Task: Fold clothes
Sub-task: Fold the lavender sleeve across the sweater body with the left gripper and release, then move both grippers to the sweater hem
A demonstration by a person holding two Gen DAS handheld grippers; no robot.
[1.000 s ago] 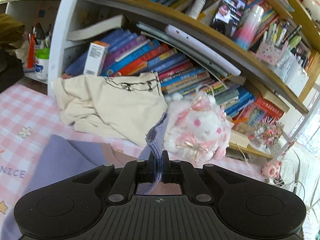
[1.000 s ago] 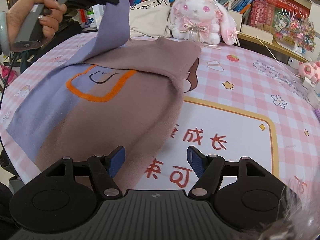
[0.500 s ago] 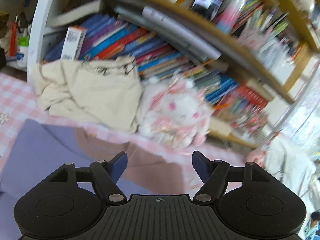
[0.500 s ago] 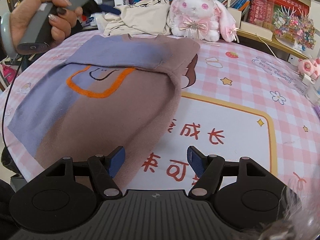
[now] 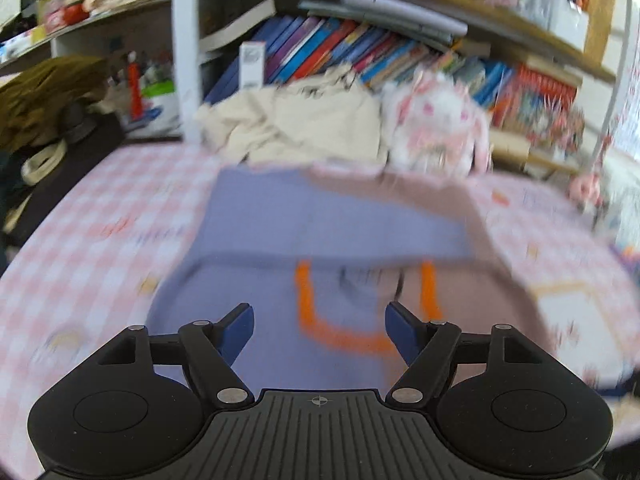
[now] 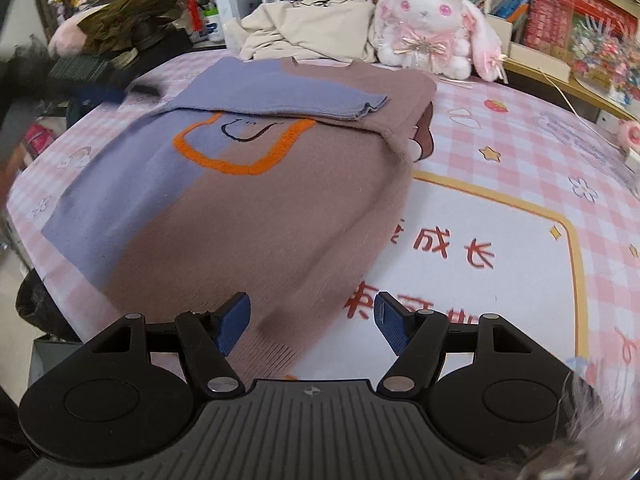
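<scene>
Two sleeves folded inward, by the look of it: lilac sleeve (image 6: 288, 98) laid flat across the chest of the sweater (image 6: 248, 216), cuff ending short of the brown shoulder; brown sleeve apparently tucked at that shoulder edge, though hard to confirm. Lies spread flat on the pink checked tablecloth (image 6: 520, 128), collar nearest the plush rabbit (image 6: 428, 28), hem farthest from it and hanging close to the table edge. Long axis from rabbit-side collar to hem, pointing toward the right gripper (image 6: 312, 322). Lilac half away from the rabbit's right-hand books, brown half toward the printed panel. Orange outline motif (image 6: 240, 152) partly covered by the folded sleeve.

Judged roughly midway: side folds seemingly in, body length still full, so a hem-to-collar fold likely left, toward the rabbit. Could not rule out further narrowing of the sides.

Both tongs released, holding nothing. Right gripper hovering over the brown hem corner, blue pads apart. Left gripper (image 5: 320, 332) wide apart too, above the lilac half on the side away from the rabbit, view blurred. Cream garment (image 6: 316, 28) heaped just beside the rabbit, behind the collar, apart from the sweater.
</scene>
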